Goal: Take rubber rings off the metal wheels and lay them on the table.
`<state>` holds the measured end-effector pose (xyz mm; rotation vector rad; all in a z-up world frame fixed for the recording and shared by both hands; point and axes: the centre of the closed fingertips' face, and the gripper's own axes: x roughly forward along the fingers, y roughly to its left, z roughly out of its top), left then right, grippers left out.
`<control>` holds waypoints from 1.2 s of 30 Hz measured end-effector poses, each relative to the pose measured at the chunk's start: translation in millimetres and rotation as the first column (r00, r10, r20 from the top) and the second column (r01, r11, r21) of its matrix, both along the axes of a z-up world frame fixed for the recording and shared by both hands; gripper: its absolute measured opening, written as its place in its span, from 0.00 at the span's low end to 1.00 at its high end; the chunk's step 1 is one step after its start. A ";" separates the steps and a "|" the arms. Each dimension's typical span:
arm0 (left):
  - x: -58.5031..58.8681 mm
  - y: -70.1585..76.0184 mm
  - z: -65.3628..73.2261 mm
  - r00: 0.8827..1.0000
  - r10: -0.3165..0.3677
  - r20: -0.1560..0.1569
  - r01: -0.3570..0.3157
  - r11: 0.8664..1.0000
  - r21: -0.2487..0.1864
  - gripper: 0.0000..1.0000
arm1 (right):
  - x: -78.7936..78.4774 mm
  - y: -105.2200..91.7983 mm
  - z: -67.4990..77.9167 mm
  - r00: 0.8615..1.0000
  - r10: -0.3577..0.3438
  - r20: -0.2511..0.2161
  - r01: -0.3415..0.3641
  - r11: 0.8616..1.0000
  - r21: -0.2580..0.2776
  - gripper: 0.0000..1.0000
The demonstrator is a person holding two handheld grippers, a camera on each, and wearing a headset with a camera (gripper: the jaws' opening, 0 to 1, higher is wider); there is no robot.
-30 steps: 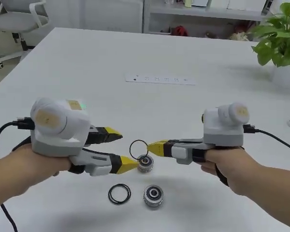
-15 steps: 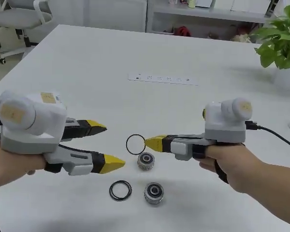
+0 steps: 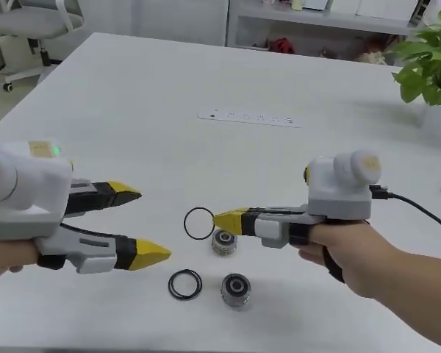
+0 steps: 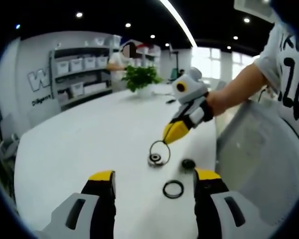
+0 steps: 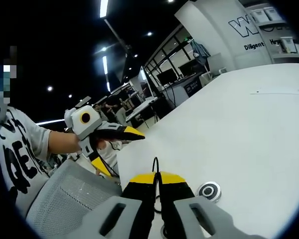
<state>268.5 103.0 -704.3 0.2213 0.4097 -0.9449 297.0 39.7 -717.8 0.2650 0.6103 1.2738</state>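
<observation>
Rubber ring (image 3: 198, 223), thin and black, stands on edge in the air between the grippers. Left of it the left gripper (image 3: 154, 224) hangs empty, jaws spread. Nearer, other rings (image 3: 184, 284) lie flat on the table (image 3: 132, 110). A wheel (image 3: 224, 242) sits just below and right. The right gripper (image 3: 219, 219), jaws closed, pinches the ring's right edge, so lowering it looks like that gripper's job.

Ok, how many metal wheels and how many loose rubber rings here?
Metal wheels: 2, far wheel and near wheel.
Rubber rings: 2, held ring in the right gripper, flat ring on the table (possibly doubled, cannot tell).
Total: 4.
</observation>
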 end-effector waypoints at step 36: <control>-15.7 8.7 -11.6 1.000 0.004 -0.018 -0.004 1.000 0.023 0.65 | -43.9 17.6 -54.0 0.984 0.120 -0.129 -0.135 0.984 -0.117 0.00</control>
